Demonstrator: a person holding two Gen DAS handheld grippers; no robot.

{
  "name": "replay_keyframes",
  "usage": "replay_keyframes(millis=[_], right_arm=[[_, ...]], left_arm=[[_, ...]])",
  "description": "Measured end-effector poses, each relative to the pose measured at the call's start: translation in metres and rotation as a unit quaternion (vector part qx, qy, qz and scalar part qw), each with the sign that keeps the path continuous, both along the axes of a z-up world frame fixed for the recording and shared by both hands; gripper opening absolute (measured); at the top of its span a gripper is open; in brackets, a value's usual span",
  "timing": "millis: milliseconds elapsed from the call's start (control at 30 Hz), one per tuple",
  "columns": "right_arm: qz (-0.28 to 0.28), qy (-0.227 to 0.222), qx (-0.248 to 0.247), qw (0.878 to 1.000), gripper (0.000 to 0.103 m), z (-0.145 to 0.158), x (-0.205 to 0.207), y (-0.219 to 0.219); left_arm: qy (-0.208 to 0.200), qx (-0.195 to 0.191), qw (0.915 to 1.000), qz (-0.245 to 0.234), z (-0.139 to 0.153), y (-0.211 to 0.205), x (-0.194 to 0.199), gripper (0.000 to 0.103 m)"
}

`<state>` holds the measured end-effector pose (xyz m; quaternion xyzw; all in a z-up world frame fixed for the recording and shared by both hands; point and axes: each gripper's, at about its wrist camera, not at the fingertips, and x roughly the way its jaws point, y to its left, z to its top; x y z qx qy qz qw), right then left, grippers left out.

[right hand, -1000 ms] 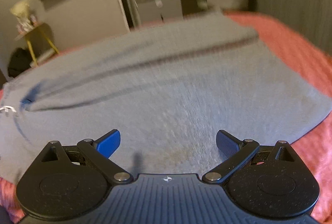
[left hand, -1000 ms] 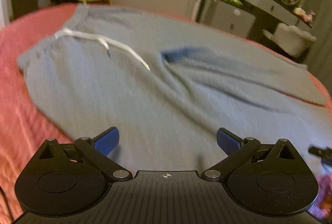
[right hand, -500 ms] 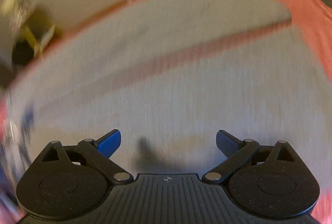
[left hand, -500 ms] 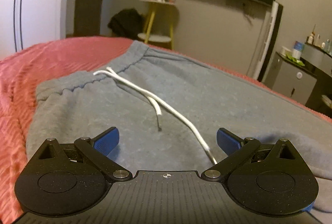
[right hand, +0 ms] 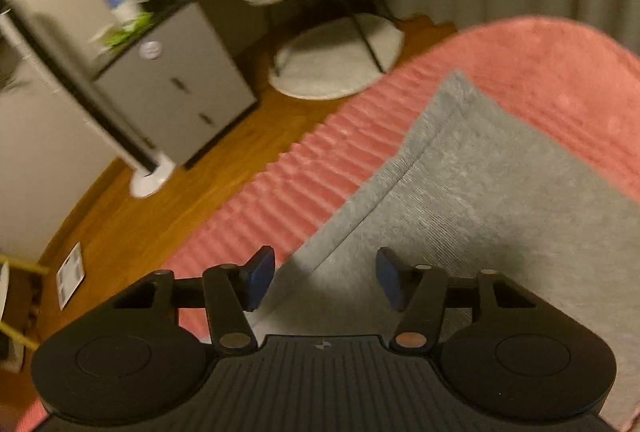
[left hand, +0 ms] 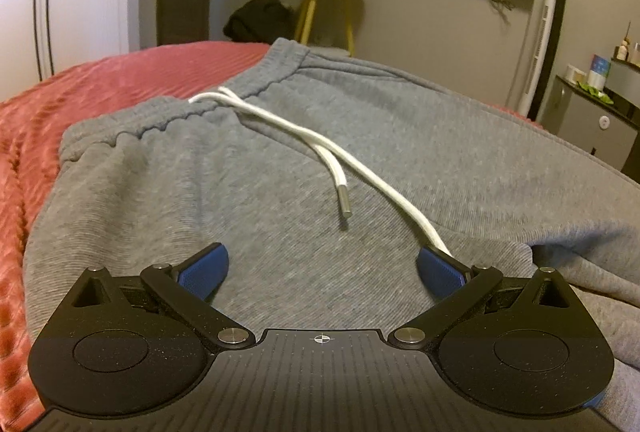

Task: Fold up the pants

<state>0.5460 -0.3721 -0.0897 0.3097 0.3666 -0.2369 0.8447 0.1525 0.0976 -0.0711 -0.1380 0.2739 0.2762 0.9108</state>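
Your tools close in on the grey pants [left hand: 248,184] spread on the red bed [left hand: 60,100].
Your left tool [left hand: 322,266], fingers wide, has crept nearer the white drawstring [left hand: 320,148]; your right tool [right hand: 322,278] has narrowed and swung to the leg hem [right hand: 436,136].

Both grippers [left hand: 322,268] [right hand: 326,280]: black speckled bodies, ribbed decks, 2 silver pivot screws, blue-padded jaws.

my pants [left hand: 280,192] are heather grey with a fine ribbed weave and a white drawstring [left hand: 304,136]. the bedspread [left hand: 80,88] under them is coral red with raised stripes. my pads [left hand: 204,270] are blue on black frames, and the floor [right hand: 160,208] is orange-brown wood.
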Motion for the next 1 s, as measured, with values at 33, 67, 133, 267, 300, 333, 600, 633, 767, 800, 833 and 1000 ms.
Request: replay_keyframes(millis=[33, 67, 133, 267, 300, 333, 600, 633, 767, 800, 833, 1000], right_arm=[[-0.013, 0.003, 0.005, 1.000, 0.054, -0.007, 0.001, -0.003], [-0.021, 0.001, 0.005, 1.000, 0.054, -0.011, 0.004, -0.007], [-0.024, -0.006, -0.013, 1.000, 0.051, -0.014, 0.009, -0.004], [-0.018, 0.009, -0.077, 0.997, 0.017, -0.023, 0.014, 0.005], [-0.008, 0.012, -0.092, 0.996, 0.015, -0.024, 0.011, 0.007], [0.000, 0.004, -0.096, 0.995, 0.006, -0.022, 0.005, 0.007], [-0.005, -0.174, 0.024, 0.984, 0.005, 0.013, -0.173, -0.020], [-0.001, -0.184, 0.024, 0.983, 0.005, 0.012, -0.201, -0.019], [-0.020, -0.193, 0.040, 0.980, 0.005, -0.013, -0.307, -0.011], [-0.034, -0.191, 0.052, 0.980, 0.005, -0.024, -0.326, -0.010], [-0.055, -0.188, 0.061, 0.979, 0.004, -0.036, -0.342, -0.010], [-0.058, -0.196, 0.121, 0.971, 0.024, -0.068, -0.348, -0.041]], left_arm=[[0.001, 0.001, 1.0000, 0.000, 0.000, 0.000, 0.002, 0.103], [0.003, 0.003, 1.0000, 0.000, -0.001, -0.005, 0.001, 0.103], [0.004, 0.003, 1.0000, 0.000, -0.002, -0.007, 0.002, 0.103], [0.003, 0.002, 1.0000, 0.000, -0.002, -0.008, 0.001, 0.103], [0.002, -0.001, 1.0000, 0.000, -0.002, -0.007, 0.001, 0.103], [0.000, -0.004, 1.0000, -0.001, -0.002, -0.006, 0.000, 0.103], [-0.019, -0.021, 0.9996, -0.005, -0.001, 0.003, -0.005, 0.103], [-0.020, -0.022, 0.9995, -0.005, 0.000, 0.003, -0.005, 0.103], [-0.036, -0.040, 0.9985, -0.009, 0.004, 0.007, -0.011, 0.103], [-0.042, -0.049, 0.9979, -0.011, 0.006, 0.010, -0.013, 0.103], [-0.049, -0.060, 0.9969, -0.014, 0.008, 0.013, -0.015, 0.103], [-0.104, -0.141, 0.9837, -0.040, 0.040, 0.037, -0.018, 0.103]])
